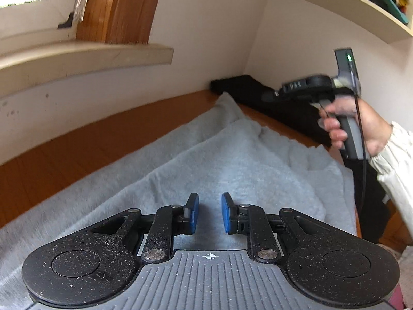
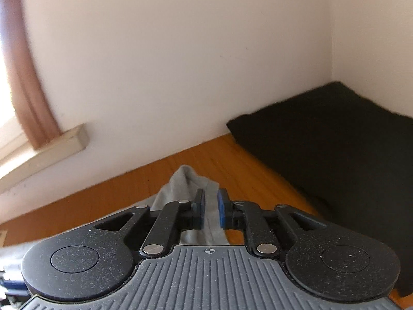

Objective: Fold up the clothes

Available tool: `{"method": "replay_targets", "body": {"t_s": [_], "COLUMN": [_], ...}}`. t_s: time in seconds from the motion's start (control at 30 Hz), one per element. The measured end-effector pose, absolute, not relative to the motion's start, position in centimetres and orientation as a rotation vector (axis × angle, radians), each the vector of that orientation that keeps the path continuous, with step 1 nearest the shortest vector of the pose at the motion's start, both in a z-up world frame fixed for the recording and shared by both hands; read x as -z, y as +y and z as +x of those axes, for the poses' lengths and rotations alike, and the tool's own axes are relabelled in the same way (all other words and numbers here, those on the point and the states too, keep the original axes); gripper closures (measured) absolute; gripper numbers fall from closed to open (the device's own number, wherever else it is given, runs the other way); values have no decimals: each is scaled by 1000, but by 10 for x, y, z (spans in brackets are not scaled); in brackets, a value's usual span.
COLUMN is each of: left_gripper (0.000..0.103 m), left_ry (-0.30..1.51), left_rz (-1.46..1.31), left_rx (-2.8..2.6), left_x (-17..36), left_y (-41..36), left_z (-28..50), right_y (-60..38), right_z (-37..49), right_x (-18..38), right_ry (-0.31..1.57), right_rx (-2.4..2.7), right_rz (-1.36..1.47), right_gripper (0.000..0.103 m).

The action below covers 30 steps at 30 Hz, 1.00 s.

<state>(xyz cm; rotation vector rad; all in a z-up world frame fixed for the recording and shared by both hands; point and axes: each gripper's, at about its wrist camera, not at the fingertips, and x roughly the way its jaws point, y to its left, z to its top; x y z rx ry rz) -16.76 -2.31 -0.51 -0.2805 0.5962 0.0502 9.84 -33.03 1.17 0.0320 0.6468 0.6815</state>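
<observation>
The left claw (image 1: 210, 213) hovers low over the grey fleece garment (image 1: 206, 160), its blue pads apart with a clear gap and nothing pinched between them; the cloth lies beneath and ahead of it, not in it. The right claw (image 2: 211, 210) has a narrower gap, and a strip of the same grey garment (image 2: 189, 188) runs up between its pads. Whether the pads actually press on that strip cannot be told from the right wrist view; a sliver of space seems to show on each side.

The garment lies spread on the orange wooden tabletop (image 1: 90, 139), its long axis running away from the left claw toward the far corner of the room, where it narrows to a raised point (image 1: 225, 98). That point sits at the right claw's end: in the left wrist view the person's right hand (image 1: 356, 124), in a pale sleeve, carries its tool above that far part. So the right hand is nearer the tip, the left nearer the broad near body of the cloth.

A dark folded cloth (image 2: 335, 134) lies beyond, against the wall, well clear of both claws. My guess is that any fold turns on carrying the far tip back along that long axis toward the left claw.
</observation>
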Motion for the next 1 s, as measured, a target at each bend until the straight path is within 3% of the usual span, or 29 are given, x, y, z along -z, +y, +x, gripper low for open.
{"method": "replay_targets", "body": {"t_s": [0.07,0.27,0.33,0.37,0.47,0.53,0.67,1.0], "left_gripper": [78,78,78,78,78,78,73,72], "left_ry": [594,586,591,594,596,597,596,599], "left_rz": [-283,-304,-308,-309,-307,-308,-300,-287], "left_rx": [-52,-71,-75,-76,-81,-82,-82,-89], "left_x": [5,7,7,6,6,6,6,6], "left_y": [-23,-20,-18,-19,-20,-20,-21,-24], "left_z": [-168,-173,-169,-168,-168,-168,-168,-165], "right_y": [-310,-264,-255,-256,-263,-266,-266,-319], "right_z": [104,124,131,133,136,135,125,74], "right_x": [-7,10,14,13,11,10,6,5], "right_ry": [665,719,744,735,694,673,645,808], "right_rx": [-712,-742,-761,-747,-682,-642,-575,-733], "right_rz": [-4,-55,-32,-15,43,56,3,31], "right_gripper": [59,58,70,97,99,98,74,69]}}
